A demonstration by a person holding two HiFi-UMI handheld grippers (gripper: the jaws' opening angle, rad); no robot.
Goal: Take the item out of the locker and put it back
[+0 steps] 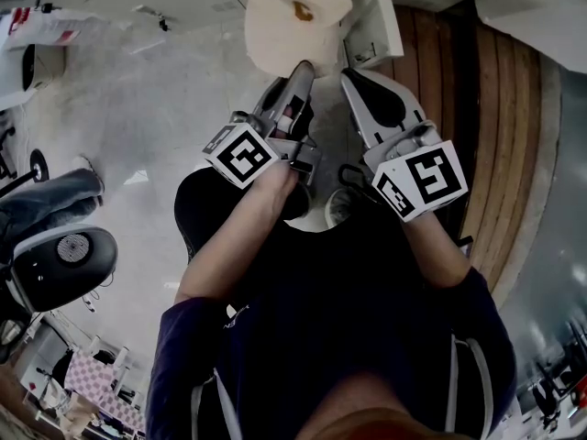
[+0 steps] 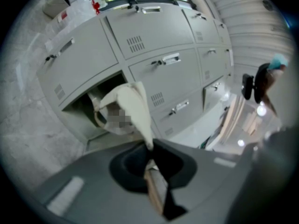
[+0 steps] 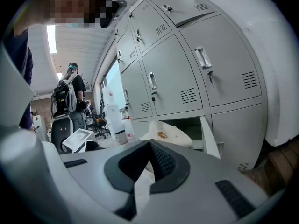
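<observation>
Left claw [image 2: 150, 153]: clenched on a fabric edge of the cream cloth bag [image 1: 284, 21], which hangs at the mouth of the open bottom locker [image 3: 189, 124]. Right claw [image 3: 148, 149]: pinching the same cloth. Bag likely light, limp and unbreakable; best held by the hem. Brown mark, illegible.

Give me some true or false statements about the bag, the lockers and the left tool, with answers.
1. The left tool is pinching the cream cloth bag. True.
2. The cloth bag lies fully inside the open locker. False: it is held out in front of the opening.
3. The open locker is in the top row. False: it is in the bottom row.
4. The locker doors above the open locker are closed. True.
5. A person stands in the background of the right gripper view. True.
</observation>
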